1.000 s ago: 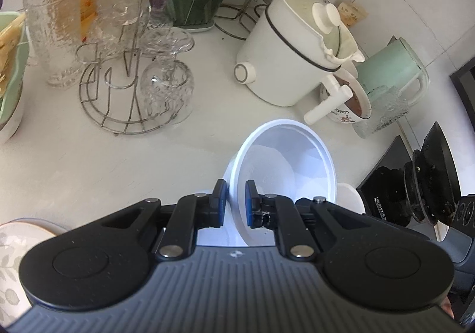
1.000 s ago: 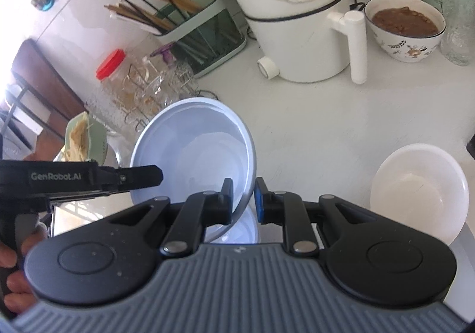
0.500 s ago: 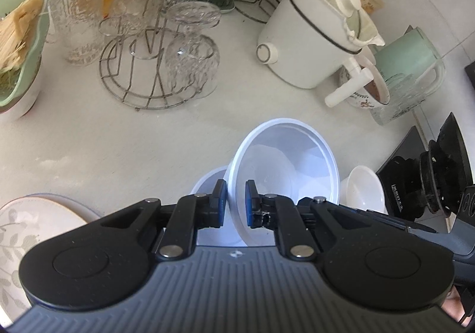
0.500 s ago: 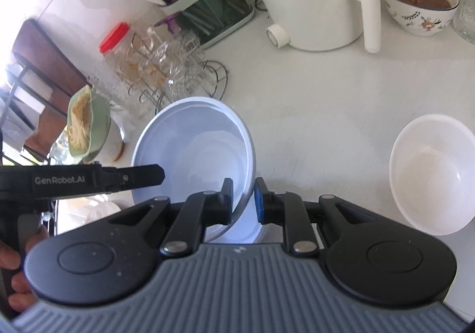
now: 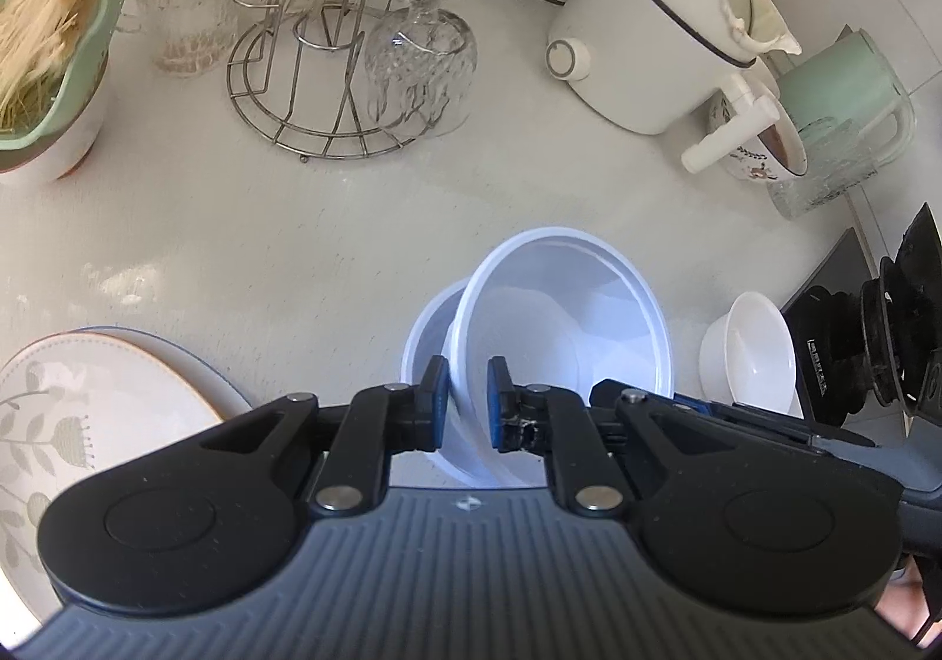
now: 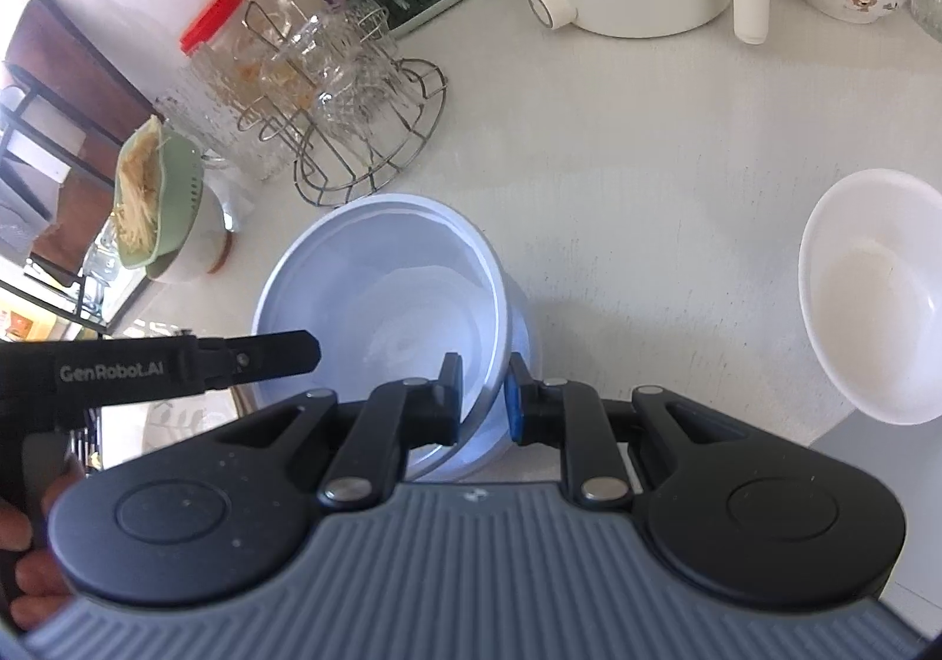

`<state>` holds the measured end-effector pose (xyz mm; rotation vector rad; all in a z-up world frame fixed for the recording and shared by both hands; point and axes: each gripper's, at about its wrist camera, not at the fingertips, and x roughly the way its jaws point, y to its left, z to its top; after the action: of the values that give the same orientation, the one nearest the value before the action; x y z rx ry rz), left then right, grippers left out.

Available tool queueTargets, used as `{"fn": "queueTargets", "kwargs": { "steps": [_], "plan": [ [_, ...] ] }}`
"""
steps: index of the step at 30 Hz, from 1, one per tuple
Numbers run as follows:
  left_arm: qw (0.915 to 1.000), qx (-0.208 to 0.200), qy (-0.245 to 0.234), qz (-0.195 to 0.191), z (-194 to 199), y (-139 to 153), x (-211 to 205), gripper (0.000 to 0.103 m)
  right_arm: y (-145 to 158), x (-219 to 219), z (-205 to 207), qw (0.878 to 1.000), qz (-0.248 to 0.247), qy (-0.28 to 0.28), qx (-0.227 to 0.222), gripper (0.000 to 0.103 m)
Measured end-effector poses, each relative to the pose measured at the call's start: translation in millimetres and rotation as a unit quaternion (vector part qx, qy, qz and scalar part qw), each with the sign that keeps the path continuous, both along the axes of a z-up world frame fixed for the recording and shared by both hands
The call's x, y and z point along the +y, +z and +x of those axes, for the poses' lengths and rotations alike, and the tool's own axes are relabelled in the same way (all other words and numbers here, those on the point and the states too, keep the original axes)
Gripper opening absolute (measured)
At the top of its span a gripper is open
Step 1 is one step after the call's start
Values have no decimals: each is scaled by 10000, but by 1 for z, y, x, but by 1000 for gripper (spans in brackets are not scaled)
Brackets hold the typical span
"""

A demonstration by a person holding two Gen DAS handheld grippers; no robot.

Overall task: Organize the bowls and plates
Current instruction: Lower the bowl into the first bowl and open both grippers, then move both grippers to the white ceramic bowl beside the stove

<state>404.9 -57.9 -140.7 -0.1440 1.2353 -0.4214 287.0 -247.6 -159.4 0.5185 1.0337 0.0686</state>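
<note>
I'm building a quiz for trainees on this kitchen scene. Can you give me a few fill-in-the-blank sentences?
1. Both tools grip the rim of the same pale blue ____.
2. The held bowl sits tilted over a second ____ bowl.
3. The green colander holds dry ____.

Missing words: bowl; blue; noodles

On the worktop [image 5: 247,248] one bowl [image 5: 565,318] sits tilted inside a second bowl [image 5: 424,342] near the front edge. A plate [image 5: 106,413] lies to their left and a third bowl [image 6: 871,295] to their right. Behind them stand a glass rack [image 5: 329,71] and a cooker [image 5: 647,42].
</note>
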Motion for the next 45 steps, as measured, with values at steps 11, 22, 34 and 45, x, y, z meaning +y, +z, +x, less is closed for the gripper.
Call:
{"fn": "queueTargets", "kwargs": {
  "steps": [11, 22, 34, 45],
  "plan": [
    [9974, -592, 29, 401, -7, 28, -1, 70, 20, -8, -7, 9980, -312, -298, -451, 21],
    [9926, -1110, -361, 343, -5, 55, -27, 70, 49, -20, -17, 9904, -777, -560, -1000, 21],
    [9857, -1352, -986, 210, -2, 63, -75, 70, 58, -46, -34, 9802, -1181, -1102, -1143, 21],
    [9780, -1329, -1587, 253, 1, 53, -124, 70, 57, -70, -53, 9657, -1707, -1594, -1132, 21]
  ]
}}
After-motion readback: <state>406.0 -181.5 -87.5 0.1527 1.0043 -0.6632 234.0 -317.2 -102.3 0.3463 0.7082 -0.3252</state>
